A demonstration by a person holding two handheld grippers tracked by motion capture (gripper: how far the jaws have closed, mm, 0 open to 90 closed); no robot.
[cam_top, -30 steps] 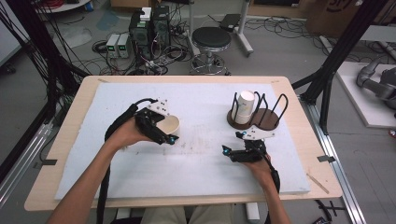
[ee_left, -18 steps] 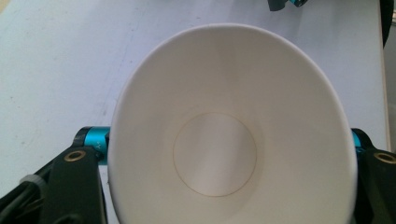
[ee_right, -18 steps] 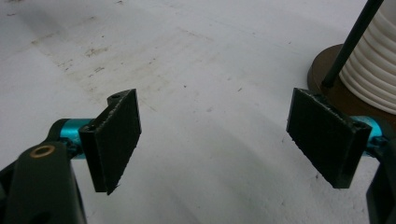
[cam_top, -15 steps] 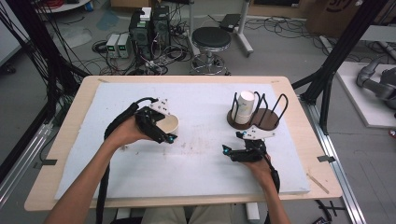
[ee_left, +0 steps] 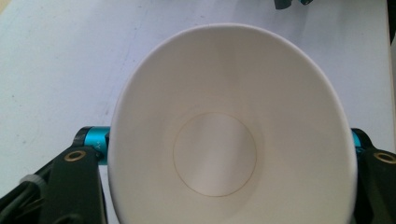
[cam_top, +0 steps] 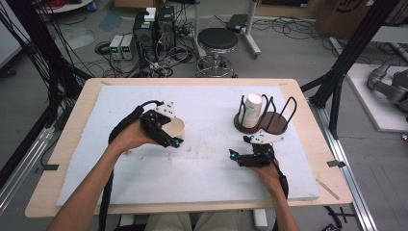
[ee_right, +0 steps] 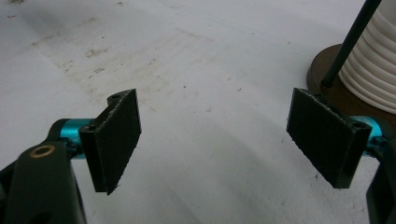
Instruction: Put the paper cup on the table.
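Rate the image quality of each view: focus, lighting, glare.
High view: even overhead light, soft and slightly blurred, faint shadows under both hands on the white mat. Left gripper view: the paper cup is sharp, evenly lit, no glare. Right gripper view: the pads are crisp, the rack base slightly soft.

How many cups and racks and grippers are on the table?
Cups: 2, one in the left gripper, one upside down on the rack
Racks: 1
Grippers: 2, left and right
Total: 5
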